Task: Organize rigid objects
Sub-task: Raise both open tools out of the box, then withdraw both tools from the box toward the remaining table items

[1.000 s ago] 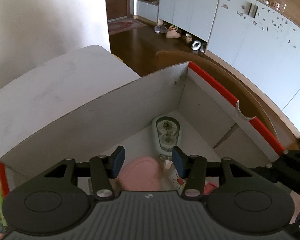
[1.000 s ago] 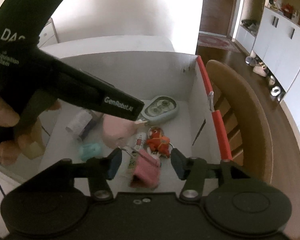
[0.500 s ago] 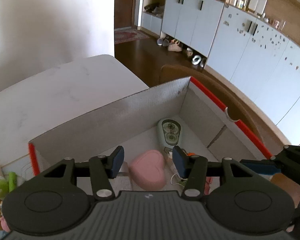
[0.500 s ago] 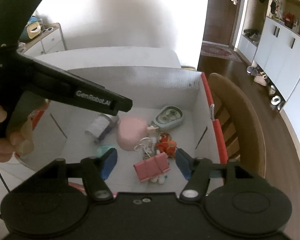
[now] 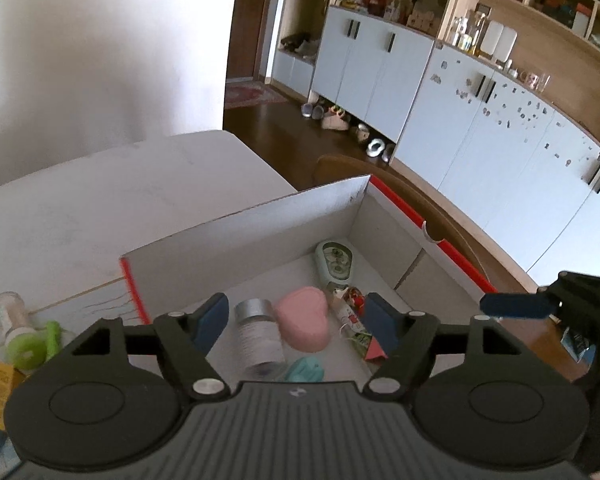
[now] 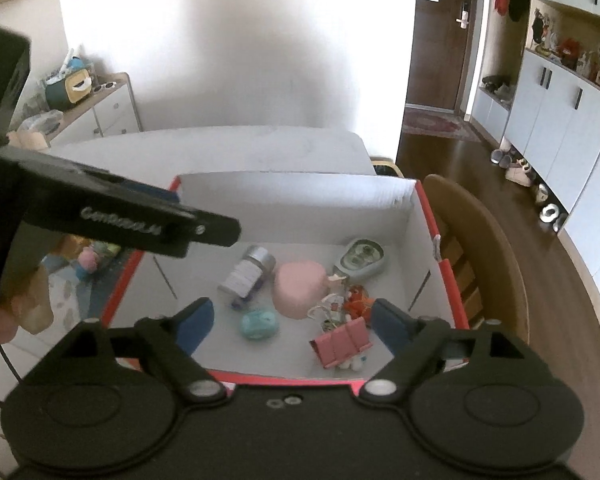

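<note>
Fingers (image 5: 210, 322) of the left gripper (image 5: 296, 322) stand wide apart with nothing between them; the blue pads hang above the near part of a white cardboard box with red edging (image 5: 260, 236). Fingers (image 6: 198, 322) of the right gripper (image 6: 292, 322) are likewise spread and empty, poised over the near red rim of the same box (image 6: 300, 192). In the right wrist view the left gripper's black body (image 6: 112, 216) crosses the upper left, held in a hand whose fingertips show at the frame edge.

Box contents, lying on the white floor of the box:
- a pink heart-shaped case (image 6: 298, 288) near the middle;
- a small bottle with a silver cap and white label (image 6: 248, 270) on its side, just left of the case;
- a pale green oval case with two round windows (image 6: 362, 258) towards the far right corner;
- a teal rounded object (image 6: 260, 323) nearer the front;
- a pink binder clip (image 6: 342, 342) at the front right, touching a tangle of small keyring charms, one of them orange-red (image 6: 358, 298).

Outside the box, on the white tabletop (image 5: 100, 200) to its left, lie a clear tube with a green cap (image 5: 14, 322) and a yellow packet (image 5: 0, 392), partly hidden by the gripper body. A wooden chair (image 6: 484, 256) stands beside the box's right wall.
</note>
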`<action>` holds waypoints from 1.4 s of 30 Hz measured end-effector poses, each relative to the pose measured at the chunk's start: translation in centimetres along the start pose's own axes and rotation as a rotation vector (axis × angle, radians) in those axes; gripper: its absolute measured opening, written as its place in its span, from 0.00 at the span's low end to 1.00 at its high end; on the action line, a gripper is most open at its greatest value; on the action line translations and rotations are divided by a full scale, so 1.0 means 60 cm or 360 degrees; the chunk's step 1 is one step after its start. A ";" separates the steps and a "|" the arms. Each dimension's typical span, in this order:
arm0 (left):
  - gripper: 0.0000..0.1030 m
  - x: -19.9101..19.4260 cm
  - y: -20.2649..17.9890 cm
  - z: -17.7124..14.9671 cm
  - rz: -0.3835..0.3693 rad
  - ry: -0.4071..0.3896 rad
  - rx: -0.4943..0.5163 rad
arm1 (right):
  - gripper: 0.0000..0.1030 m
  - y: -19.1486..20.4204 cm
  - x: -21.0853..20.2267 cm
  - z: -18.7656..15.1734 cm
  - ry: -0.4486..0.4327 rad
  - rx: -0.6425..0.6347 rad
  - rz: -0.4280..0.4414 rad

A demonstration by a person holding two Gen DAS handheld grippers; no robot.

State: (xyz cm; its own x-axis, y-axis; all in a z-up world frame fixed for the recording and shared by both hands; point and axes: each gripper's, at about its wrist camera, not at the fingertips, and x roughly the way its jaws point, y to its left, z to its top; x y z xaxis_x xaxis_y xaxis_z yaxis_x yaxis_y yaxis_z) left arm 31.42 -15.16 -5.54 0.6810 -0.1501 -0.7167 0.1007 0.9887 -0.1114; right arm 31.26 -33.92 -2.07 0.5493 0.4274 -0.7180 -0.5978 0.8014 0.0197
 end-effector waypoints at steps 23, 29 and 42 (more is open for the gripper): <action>0.86 -0.156 0.172 -0.093 0.0040 -0.0077 -0.0034 | 0.99 0.179 -0.020 0.008 -0.0112 0.0162 0.0049; 0.90 -0.185 0.240 -0.121 0.0061 -0.0065 -0.0056 | 0.99 0.239 -0.007 0.006 -0.0087 0.0136 0.0068; 1.00 -0.173 0.365 -0.171 0.0226 -0.0082 -0.0097 | 0.99 0.346 0.065 0.016 0.0017 0.0065 0.0119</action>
State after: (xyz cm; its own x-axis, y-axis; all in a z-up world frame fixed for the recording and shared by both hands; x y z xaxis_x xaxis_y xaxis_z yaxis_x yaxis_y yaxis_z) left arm 19.11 7.98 -7.61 0.7217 -0.0070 -0.6922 -0.0423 0.9976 -0.0542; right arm 21.56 -15.22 -3.78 0.4976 0.4824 -0.7209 -0.6125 0.7839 0.1018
